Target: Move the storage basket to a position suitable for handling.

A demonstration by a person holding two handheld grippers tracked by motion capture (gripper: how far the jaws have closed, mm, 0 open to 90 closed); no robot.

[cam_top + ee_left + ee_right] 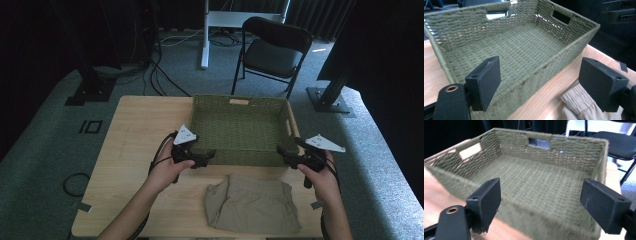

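A black folding chair stands on grey carpet.

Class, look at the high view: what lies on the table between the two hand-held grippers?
The near wall of the green woven basket runs between the left gripper and right gripper; the folded beige cloth lies just nearer the person.

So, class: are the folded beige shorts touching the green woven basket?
Apart. In the high view, a strip of bare wooden table shows between the shorts and the near wall of the basket.
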